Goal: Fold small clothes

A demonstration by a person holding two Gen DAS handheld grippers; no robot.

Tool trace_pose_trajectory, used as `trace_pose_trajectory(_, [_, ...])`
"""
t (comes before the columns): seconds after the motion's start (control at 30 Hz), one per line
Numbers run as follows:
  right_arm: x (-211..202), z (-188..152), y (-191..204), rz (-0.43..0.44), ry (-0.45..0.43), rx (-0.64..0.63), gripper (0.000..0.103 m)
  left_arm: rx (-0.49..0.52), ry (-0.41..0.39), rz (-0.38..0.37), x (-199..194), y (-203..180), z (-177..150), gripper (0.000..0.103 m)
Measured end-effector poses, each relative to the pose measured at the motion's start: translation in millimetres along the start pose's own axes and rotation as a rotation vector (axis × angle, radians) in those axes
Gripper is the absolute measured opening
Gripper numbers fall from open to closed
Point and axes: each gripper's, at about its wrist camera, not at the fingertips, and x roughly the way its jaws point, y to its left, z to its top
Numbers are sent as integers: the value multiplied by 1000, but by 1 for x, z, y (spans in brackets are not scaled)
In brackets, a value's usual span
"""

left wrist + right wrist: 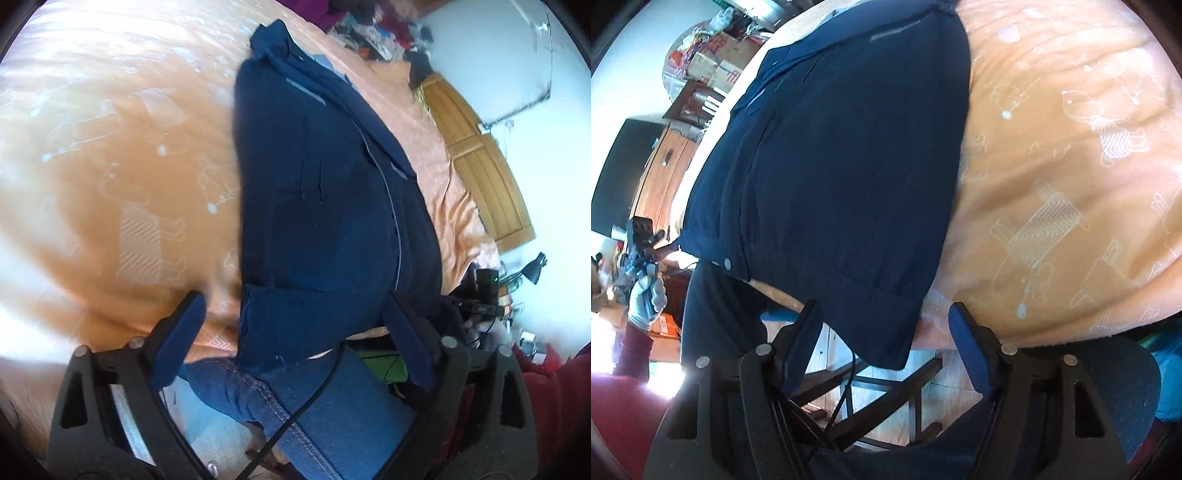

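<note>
a: where's the navy garment (325, 206) sitting?

b: flat on the orange bedspread (122, 155), the one printed with white animal outlines. its hem end reaches the near edge of the bedspread and a corner hangs over it, above the person's jeans (332, 417).

a: and the left gripper (295, 339)?

b: jaws wide apart, hovering at that hem end. one blue pad sits over the bedspread just beside the garment, the other over the garment's far side. neither presses on the cloth.

a: the right gripper (886, 347)?

b: also spread, nothing clamped. the hanging corner of the garment (834, 155) drops between its fingers, without either pad touching that i can see.

a: anything else near the garment?

b: in the right wrist view, a gloved hand (646, 299) on a red sleeve (631, 354), beyond the garment's side edge.
</note>
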Motion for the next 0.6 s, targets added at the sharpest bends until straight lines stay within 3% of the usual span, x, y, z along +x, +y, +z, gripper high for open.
trace_pose_trajectory(0.1, [7, 2, 0, 4, 15, 10, 74, 17, 7, 6, 2, -1, -2, 87])
trace_pose_trajectory(0.17, [10, 2, 5, 37, 31, 5, 68, 33, 26, 9, 1, -3, -8, 62])
trace_pose_trajectory(0.3, [18, 3, 9, 29, 41, -2, 68, 17, 37, 8, 1, 2, -16, 54])
trace_pose_trajectory(0.4, [21, 5, 5, 27, 56, 18, 59, -23, 19, -17, 0, 9, -16, 32])
trace_pose_trajectory(0.43, [21, 5, 6, 21, 64, 15, 43, -37, 17, -28, -1, 10, -17, 7])
trace_pose_trajectory(0.47, [17, 5, 6, 50, 55, 18, 23, -50, 7, -53, -3, 7, -19, 7])
trace_pose_trajectory(0.53, [-10, 7, 18, 167, -28, 18, 13, -68, -52, -143, -16, -12, -17, 7])
trace_pose_trajectory(0.6, [-42, 13, 28, 277, -114, 25, 12, -104, -155, -275, -37, -26, -6, 7])
